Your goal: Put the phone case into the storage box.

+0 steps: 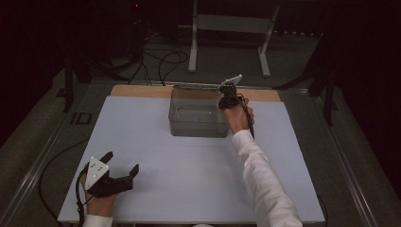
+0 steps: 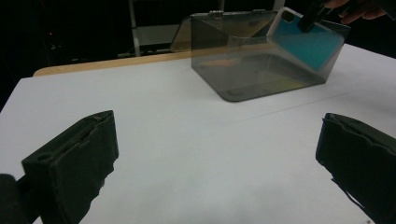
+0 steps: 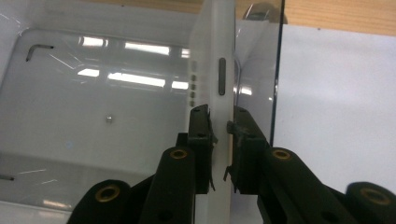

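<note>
Here: phone (image 3: 212, 60) in a white case, pinched by its edge in the right gripper (image 3: 222, 123), leaning inside the clear box (image 1: 198, 118) against the right wall. Best lowered slowly, edge kept clear of the rim, grip kept until the bottom end rests. Long axis tilted, upper end toward the right wall, teal face up. Left gripper (image 1: 120, 163) wide, empty, parked on the table (image 1: 189, 189).
</note>
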`<state>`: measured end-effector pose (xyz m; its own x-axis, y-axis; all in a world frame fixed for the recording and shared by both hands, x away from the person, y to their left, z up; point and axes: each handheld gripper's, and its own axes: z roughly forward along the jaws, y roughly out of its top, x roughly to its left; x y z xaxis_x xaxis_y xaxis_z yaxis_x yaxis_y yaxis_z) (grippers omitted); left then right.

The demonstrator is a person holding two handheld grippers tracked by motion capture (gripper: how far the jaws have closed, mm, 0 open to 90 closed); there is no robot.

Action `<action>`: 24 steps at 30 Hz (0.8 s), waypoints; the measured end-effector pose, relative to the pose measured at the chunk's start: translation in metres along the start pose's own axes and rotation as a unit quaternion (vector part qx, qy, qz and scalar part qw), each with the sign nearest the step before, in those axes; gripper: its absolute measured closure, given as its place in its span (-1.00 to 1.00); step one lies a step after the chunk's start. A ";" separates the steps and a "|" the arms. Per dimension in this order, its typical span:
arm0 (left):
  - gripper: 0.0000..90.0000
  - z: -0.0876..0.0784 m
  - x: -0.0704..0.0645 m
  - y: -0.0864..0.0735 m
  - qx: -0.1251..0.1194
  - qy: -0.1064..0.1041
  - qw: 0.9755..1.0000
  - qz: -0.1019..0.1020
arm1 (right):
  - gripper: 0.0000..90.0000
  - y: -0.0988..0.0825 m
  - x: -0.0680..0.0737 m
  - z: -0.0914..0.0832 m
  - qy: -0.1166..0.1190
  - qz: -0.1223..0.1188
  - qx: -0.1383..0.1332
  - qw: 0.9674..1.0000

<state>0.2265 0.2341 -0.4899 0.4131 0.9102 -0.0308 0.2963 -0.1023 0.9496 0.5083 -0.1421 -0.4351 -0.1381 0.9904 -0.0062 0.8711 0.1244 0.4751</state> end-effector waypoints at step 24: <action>-0.99 0.000 0.001 0.000 -0.001 0.001 1.000 0.001 | 0.79 -0.001 0.003 0.009 -0.015 0.018 0.009 1.000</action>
<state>0.2265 0.2347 -0.4895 0.4125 0.9105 -0.0288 0.2943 -0.1033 0.9501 0.5111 -0.1389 -0.4433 -0.0929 0.9956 -0.0151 0.8839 0.0894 0.4591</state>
